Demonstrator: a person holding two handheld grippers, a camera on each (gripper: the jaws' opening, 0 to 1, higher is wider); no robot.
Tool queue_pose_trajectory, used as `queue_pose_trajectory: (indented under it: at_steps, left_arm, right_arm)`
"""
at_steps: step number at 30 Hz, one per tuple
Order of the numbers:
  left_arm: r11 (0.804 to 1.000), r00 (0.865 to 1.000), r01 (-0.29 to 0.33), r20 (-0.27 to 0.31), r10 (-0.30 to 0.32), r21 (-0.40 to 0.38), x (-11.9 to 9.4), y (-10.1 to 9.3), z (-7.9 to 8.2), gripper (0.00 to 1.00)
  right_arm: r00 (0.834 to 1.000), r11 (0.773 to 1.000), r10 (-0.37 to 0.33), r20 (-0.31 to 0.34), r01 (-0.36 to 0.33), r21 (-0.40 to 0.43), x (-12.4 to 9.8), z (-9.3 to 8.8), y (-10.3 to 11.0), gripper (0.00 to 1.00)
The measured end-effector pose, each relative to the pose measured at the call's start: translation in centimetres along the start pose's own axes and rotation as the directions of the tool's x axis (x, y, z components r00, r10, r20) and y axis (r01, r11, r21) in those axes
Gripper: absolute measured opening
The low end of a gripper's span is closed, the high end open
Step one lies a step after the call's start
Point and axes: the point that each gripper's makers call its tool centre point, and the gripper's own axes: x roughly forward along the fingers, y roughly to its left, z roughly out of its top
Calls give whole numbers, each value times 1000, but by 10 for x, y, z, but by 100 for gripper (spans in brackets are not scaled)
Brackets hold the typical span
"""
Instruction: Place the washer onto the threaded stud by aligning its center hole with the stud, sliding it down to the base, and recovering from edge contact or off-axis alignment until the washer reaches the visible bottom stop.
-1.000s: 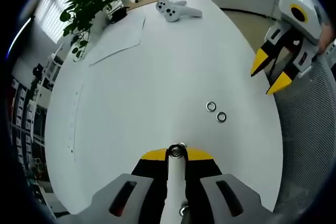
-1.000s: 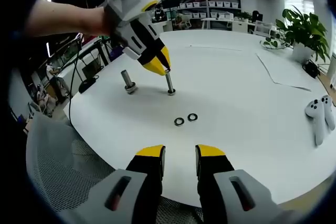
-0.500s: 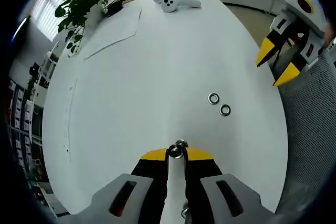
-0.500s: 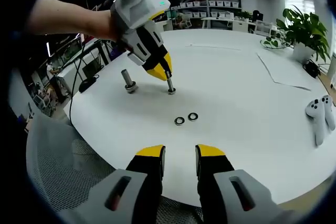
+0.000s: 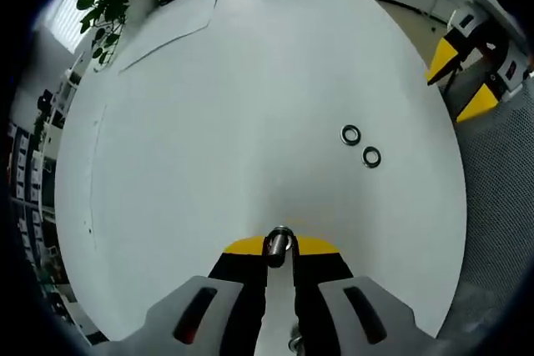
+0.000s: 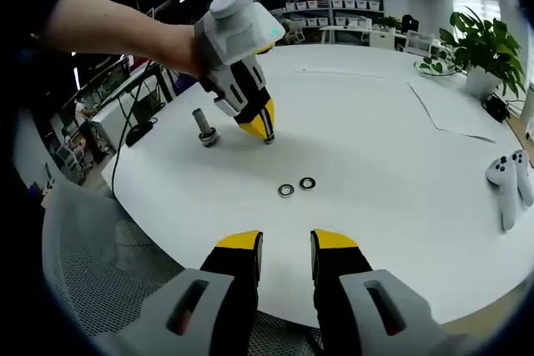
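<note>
While clamped: stud point(image 5: 279, 244), left hand-held gripper point(image 5: 279, 249).

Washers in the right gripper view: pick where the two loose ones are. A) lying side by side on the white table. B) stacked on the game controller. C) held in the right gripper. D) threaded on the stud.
A: both washers lie flat, side by side, on the white table, beyond the open right gripper and apart from the stud that the left gripper holds.
</note>
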Motion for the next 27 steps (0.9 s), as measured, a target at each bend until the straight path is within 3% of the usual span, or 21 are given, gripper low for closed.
queue_pose_trajectory:
  at_steps: [11,27]
  left_arm:
    - [999,1000,9,-2,-9,-47,2,0,-4,9]
    - [998,1000,24,-1,-24,-51,6,-5,-7,13]
  right_arm:
    - [1000,1000,5,0,-5,-1,0,0,1,26]
    - [1000,1000,5,3,-5,1,0,1,1,26]
